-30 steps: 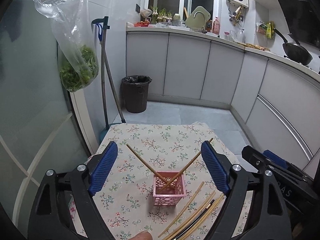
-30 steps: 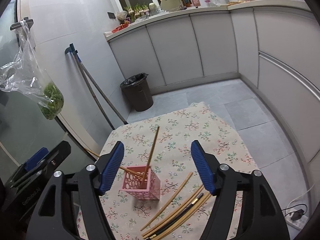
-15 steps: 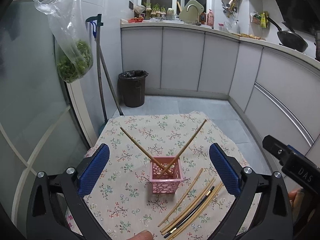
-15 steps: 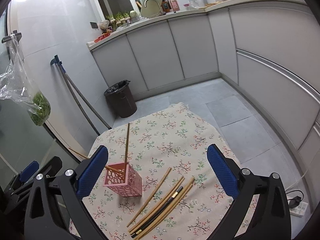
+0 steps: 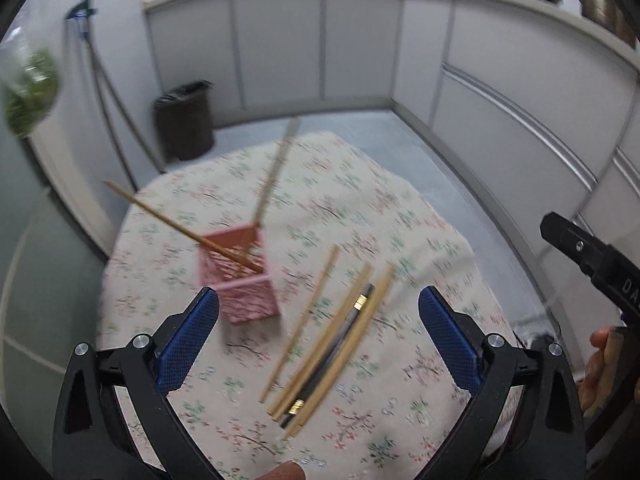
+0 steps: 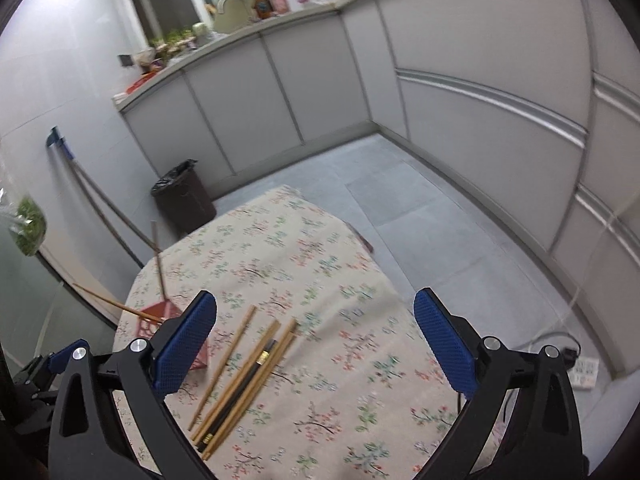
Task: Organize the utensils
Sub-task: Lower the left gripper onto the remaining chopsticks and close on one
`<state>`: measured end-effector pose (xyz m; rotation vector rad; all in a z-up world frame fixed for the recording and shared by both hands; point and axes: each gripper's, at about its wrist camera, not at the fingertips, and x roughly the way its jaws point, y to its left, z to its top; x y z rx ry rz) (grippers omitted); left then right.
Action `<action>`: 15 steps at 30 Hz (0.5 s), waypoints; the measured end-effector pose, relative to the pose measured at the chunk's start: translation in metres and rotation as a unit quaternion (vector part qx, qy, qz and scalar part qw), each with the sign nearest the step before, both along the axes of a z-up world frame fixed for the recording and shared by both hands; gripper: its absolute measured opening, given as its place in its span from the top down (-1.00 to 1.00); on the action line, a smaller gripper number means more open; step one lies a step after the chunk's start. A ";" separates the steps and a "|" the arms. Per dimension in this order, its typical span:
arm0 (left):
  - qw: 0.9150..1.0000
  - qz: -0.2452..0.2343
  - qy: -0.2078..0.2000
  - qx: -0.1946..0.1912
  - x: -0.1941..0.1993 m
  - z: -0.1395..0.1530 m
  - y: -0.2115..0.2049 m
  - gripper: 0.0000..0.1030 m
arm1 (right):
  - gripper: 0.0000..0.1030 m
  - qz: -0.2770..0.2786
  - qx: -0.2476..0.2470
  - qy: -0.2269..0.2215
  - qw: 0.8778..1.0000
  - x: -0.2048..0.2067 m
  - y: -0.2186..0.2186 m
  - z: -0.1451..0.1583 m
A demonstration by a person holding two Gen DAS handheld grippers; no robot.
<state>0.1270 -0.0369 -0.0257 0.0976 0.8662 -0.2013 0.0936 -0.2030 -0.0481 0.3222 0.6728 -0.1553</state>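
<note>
A: Left wrist view is showing the left gripper (image 5: 319,334) hovering with its blue pads spread wide, gripping nothing, over a floral tablecloth (image 5: 400,216). Any writing?

B: Only "DA" is reading on the black body of the right gripper (image 5: 600,258), entering at 3 o'clock; the rest is getting cut off.

A: And the utensils?

B: Loose chopsticks (image 5: 332,344) are lying bundled between the pads, just beside a pink basket (image 5: 244,276) at 10 o'clock that is holding two crossed sticks (image 5: 184,228). In the right wrist view the right gripper (image 6: 315,342) is also gaping empty, chopsticks (image 6: 244,376) at its 8 o'clock.

A: Room to move?

B: Open cloth is stretching toward 12 o'clock; beyond the far edge a bin (image 6: 182,194) and mop (image 6: 80,172) are standing on the floor.
</note>
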 end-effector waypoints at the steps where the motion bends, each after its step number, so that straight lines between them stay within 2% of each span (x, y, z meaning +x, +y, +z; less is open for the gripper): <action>1: 1.000 -0.020 0.014 0.004 0.004 -0.007 -0.011 -0.86 | -0.87 -0.010 0.006 0.006 1.000 -0.002 -0.007 -0.006; 4: 0.996 -0.065 0.051 0.018 0.015 -0.028 -0.039 -0.86 | -0.87 -0.044 0.031 0.029 0.998 -0.008 -0.037 -0.027; 7: 0.991 -0.092 0.100 0.015 0.038 -0.050 -0.060 -0.86 | -0.87 -0.072 0.056 0.051 0.995 -0.011 -0.061 -0.047; 9: 0.987 -0.096 0.124 0.015 0.057 -0.061 -0.070 -0.86 | -0.87 -0.078 0.077 0.062 0.992 -0.011 -0.072 -0.057; 12: 0.982 -0.096 0.163 0.011 0.097 -0.076 -0.082 -0.86 | -0.87 -0.078 0.081 0.067 0.991 -0.008 -0.077 -0.063; 15: 0.973 -0.067 0.221 0.011 0.145 -0.098 -0.083 -0.78 | -0.87 -0.076 0.103 0.082 0.988 -0.002 -0.081 -0.074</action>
